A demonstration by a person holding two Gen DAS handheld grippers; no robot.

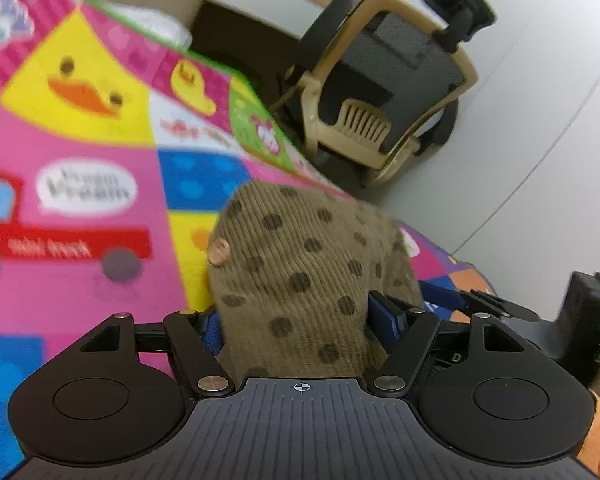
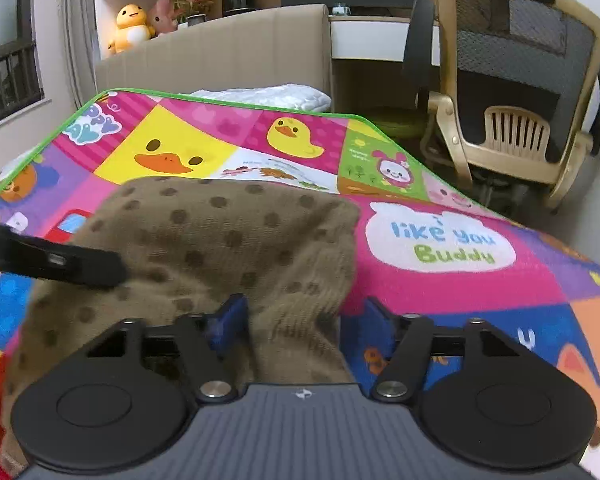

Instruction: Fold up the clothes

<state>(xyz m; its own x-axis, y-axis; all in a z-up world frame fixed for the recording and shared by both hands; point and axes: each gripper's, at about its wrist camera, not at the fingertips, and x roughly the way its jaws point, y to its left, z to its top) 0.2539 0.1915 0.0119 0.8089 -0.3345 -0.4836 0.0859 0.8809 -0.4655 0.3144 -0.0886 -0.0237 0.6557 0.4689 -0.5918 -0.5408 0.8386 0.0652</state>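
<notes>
A brown corduroy garment with dark dots (image 1: 300,264) lies bunched on the colourful play mat (image 1: 92,152). A small button (image 1: 219,251) shows at its left edge. My left gripper (image 1: 298,320) is open, and the cloth bulges up between its blue pads (image 1: 385,317). In the right wrist view the same garment (image 2: 220,232) spreads over the mat (image 2: 440,292). My right gripper (image 2: 303,320) is open too, with a fold of cloth against its left pad (image 2: 230,320) and a gap at the right pad. The left gripper's black body (image 2: 52,260) reaches in from the left, resting on the garment.
An office chair with a beige frame (image 2: 516,92) stands past the mat's far right corner. A beige headboard (image 2: 220,48) and a white quilt (image 2: 268,94) lie behind the mat. Plush toys (image 2: 132,26) sit on the ledge. The right gripper's body (image 1: 500,310) shows at the right.
</notes>
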